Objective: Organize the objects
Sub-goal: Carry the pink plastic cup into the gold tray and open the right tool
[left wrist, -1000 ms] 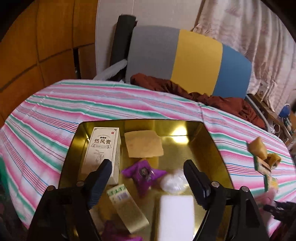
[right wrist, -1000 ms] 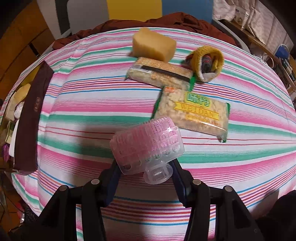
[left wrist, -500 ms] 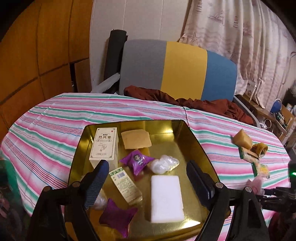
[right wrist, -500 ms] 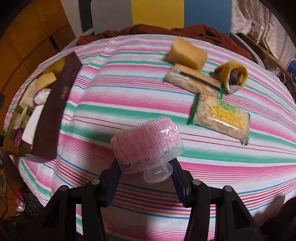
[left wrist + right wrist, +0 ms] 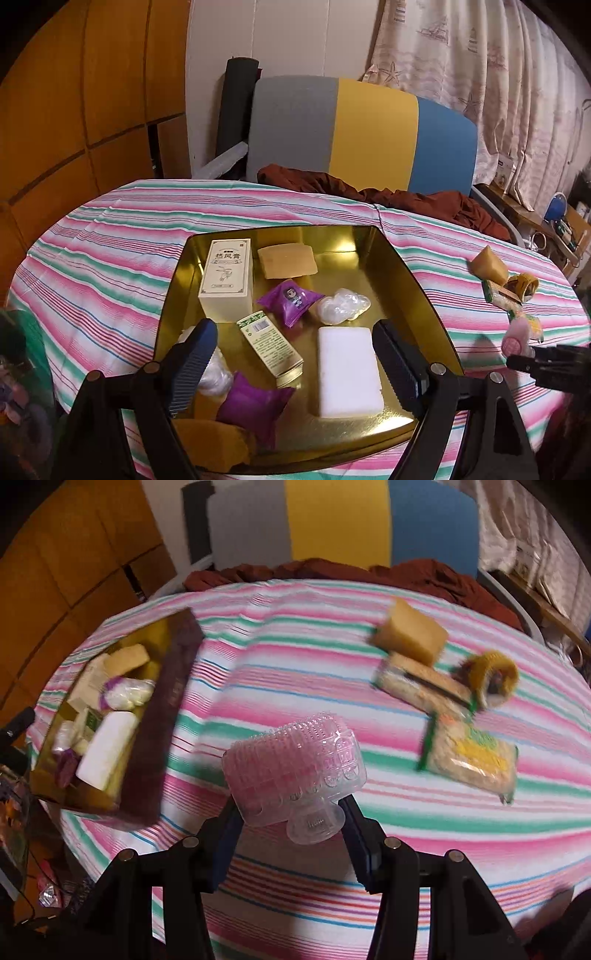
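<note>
Pink plastic brush, clear-bodied with rows of pink bristles, sits clamped between the fingers of the right tool, its round clear base pointing back toward the camera and its bristled body jutting ahead of the fingertips, above the striped cloth. Ahead and to the left of that tool lies the gold tray with its dark outer wall; ahead and to the right lie a yellow sponge, two snack packets and a yellow knitted ring, well apart from the tray.

The left tool hangs over the near end of the tray, its jaws wide with nothing gripped; they have just been opening. Between and just beyond its fingers lie a white block, a green-and-cream box, purple sachets and a taller cream box. Far to its right the right tool's tip and the pink brush show.

The tabletop wears a pink, green and white striped cloth. Beyond it stand a grey, yellow and blue chair back with rust-brown fabric over the seat, orange wall panels and a pale curtain.
</note>
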{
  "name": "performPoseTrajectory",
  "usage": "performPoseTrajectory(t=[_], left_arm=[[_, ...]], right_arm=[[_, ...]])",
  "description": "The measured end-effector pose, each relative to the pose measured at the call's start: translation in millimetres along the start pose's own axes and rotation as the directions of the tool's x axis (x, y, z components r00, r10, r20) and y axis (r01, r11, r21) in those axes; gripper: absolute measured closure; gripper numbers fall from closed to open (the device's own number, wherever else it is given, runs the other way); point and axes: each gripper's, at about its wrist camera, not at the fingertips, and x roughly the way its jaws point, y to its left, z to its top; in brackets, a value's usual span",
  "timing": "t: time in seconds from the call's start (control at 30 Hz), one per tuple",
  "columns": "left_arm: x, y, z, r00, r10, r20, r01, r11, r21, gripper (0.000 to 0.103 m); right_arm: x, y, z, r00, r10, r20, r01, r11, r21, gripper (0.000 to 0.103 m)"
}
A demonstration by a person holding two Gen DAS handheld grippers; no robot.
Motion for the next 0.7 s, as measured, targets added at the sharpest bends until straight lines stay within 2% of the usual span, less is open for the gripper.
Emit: performPoseTrajectory(t=[0.2, 0.4, 0.5, 0.7], left_arm=[[-4.1, 8.7, -5.7, 1.000, 0.007, -0.004, -0.007, 1.000, -0.009, 0.016], [-9.9, 27.8, -11.6, 1.000, 0.015, -0.005, -0.016, 0.998, -0.065, 0.016], [-13.7, 41.2, -14.0, 1.000, 0.027, -0.005, -0.028, 0.995, -0.098, 0.016], [-17.7, 65.6, -19.7, 0.998, 0.056, -0.013, -0.058, 0.987, -0.147, 0.016]], right_arm=[[-5.1, 50.7, 22.2, 0.996, 0.076, 0.039, -0.072, 0.993, -0.096, 0.050], [-8.0, 110.1, 42.7, 0.985, 0.169, 0.047, -0.155, 0.964, -0.217, 0.050], [1.4, 139.4, 53.2, 0.979, 0.200, 0.027, -0.185, 0.944, -0.271, 0.050], [40.7, 193.1, 61.2, 0.974, 0.212, -0.075, -0.225, 0.903, -0.366, 0.050]])
